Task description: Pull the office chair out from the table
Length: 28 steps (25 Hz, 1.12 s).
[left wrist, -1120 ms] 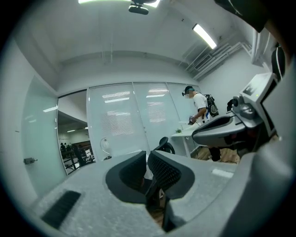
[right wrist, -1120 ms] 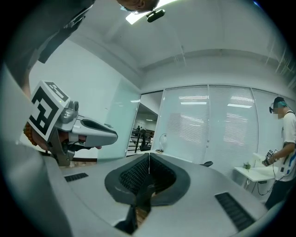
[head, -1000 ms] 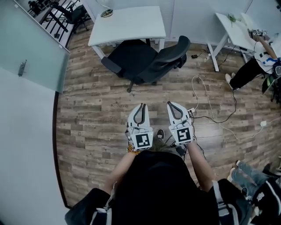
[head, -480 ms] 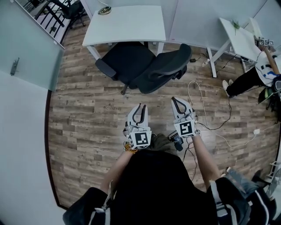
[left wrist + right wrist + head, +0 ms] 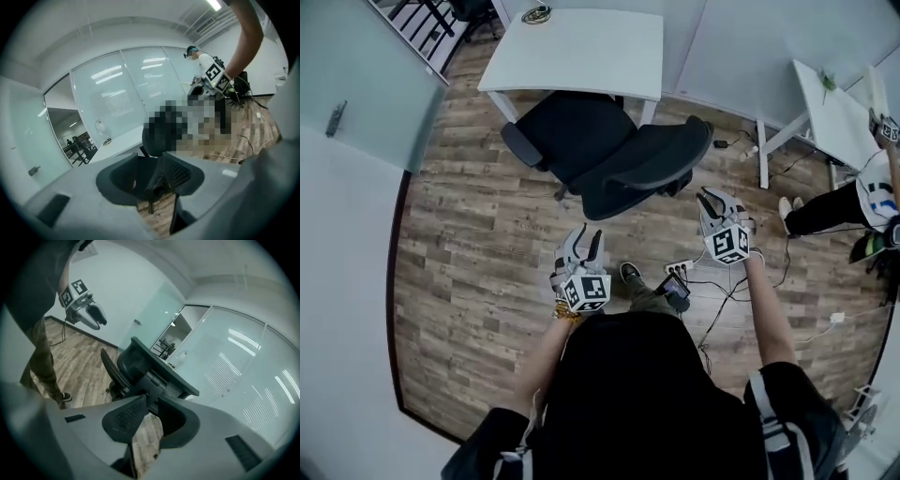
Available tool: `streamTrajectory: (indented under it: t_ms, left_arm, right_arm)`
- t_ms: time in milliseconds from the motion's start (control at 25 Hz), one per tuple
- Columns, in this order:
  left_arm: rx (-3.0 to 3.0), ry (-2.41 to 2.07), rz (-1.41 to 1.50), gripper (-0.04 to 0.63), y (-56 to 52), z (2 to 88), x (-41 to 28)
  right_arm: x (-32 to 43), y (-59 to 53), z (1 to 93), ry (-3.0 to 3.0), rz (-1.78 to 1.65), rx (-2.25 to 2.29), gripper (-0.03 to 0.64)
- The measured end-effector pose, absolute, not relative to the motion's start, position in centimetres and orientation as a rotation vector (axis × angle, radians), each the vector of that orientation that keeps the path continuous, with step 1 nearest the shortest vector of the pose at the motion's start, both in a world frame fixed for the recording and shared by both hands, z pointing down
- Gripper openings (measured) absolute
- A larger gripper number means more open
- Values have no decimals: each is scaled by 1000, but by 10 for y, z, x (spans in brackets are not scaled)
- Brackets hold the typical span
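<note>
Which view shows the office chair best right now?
Head view: the office chair shows seat and backrest from above, at the white table. Both gripper views catch only part of it, from low down.

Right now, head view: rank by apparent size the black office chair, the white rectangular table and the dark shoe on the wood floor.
1. Black office chair and white rectangular table: near tie, not ranking them.
2. Dark shoe: smallest by far.
</note>
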<state>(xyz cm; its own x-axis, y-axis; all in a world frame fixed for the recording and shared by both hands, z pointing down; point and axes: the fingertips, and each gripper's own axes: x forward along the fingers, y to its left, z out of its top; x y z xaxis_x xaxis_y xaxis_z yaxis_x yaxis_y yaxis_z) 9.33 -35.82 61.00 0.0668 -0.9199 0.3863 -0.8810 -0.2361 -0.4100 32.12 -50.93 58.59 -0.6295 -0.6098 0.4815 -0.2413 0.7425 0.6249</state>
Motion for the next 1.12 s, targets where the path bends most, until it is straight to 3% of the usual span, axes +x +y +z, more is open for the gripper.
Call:
streamTrajectory:
  t_ms: [80, 400, 920, 1120]
  left_arm:
    - [-2218, 1924, -954, 175, -368, 622, 100]
    - [-2099, 1876, -1182, 179, -403, 656, 127]
    - [-2131, 1747, -1443, 195, -424, 693, 131]
    - [-2127, 1700, -1480, 132, -422, 701, 132]
  right_arm:
    - [330, -542, 601, -2179, -719, 533, 89]
    - [337, -636, 649, -1971, -851, 234, 110]
    - [318, -660, 695, -1814, -952, 20, 127]
    - [318, -660, 695, -1835, -928, 45, 127]
